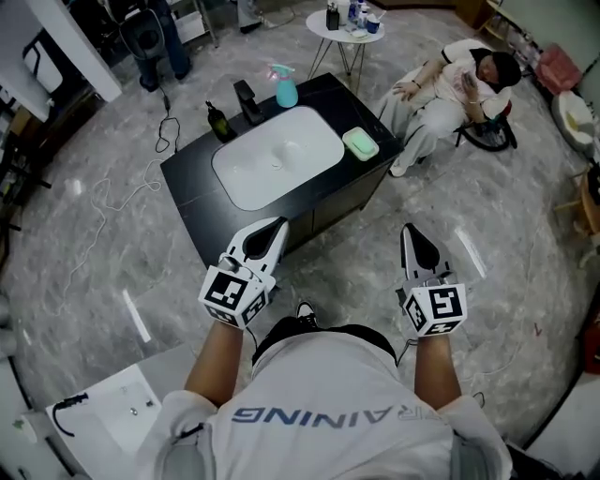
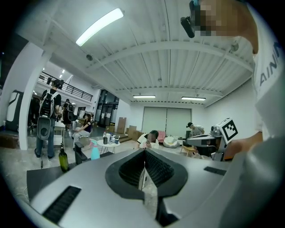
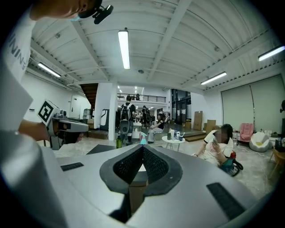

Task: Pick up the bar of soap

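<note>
The pale green bar of soap [image 1: 360, 142] lies on a white dish at the right end of a black counter [image 1: 187, 178], beside the white sink basin [image 1: 277, 155]. Both grippers hang in front of the counter, well short of the soap. My left gripper [image 1: 277, 225] points at the counter's front edge, its jaws together and empty [image 2: 144, 151]. My right gripper [image 1: 410, 230] is over the floor to the counter's right, also shut with nothing in it [image 3: 143, 147]. Neither gripper view shows the soap.
A black faucet [image 1: 247, 101], a dark bottle [image 1: 218, 122] and a teal spray bottle [image 1: 285, 89] stand along the counter's far edge. A person [image 1: 450, 89] sits on the floor beyond the right corner. A round white table [image 1: 347, 28] stands further back. Cables lie on the floor at left.
</note>
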`<state>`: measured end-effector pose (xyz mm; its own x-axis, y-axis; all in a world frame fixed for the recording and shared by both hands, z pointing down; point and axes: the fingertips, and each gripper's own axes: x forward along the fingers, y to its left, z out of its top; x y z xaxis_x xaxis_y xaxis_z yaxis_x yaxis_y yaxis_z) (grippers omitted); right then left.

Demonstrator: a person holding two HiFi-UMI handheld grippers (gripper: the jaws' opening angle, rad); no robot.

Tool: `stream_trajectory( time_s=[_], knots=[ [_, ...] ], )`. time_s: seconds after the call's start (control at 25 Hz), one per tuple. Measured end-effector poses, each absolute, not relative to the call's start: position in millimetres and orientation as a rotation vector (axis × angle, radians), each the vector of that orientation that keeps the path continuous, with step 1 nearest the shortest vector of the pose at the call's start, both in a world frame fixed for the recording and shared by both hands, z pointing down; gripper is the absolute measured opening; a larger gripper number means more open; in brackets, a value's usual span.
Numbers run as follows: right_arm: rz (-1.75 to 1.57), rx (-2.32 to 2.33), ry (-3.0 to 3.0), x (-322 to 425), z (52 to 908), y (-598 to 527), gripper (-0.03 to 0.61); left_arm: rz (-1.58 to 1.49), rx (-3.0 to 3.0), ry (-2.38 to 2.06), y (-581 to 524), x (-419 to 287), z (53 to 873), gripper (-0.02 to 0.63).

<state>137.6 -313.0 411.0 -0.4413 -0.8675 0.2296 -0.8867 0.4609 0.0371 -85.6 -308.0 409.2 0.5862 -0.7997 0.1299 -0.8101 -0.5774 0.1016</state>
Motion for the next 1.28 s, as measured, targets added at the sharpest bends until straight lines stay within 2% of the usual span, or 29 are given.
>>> stream_trajectory(
  time_s=[0.64, 1.28],
  knots=[
    [0.155, 1.352, -2.569, 89, 428, -423, 0.015, 0.12, 2.529, -1.51, -385, -135, 429, 0.008],
    [0.298, 1.227, -2.643, 165, 459, -586, 0.015, 0.246, 2.426, -1.665, -507, -62, 426, 0.008]
  ],
)
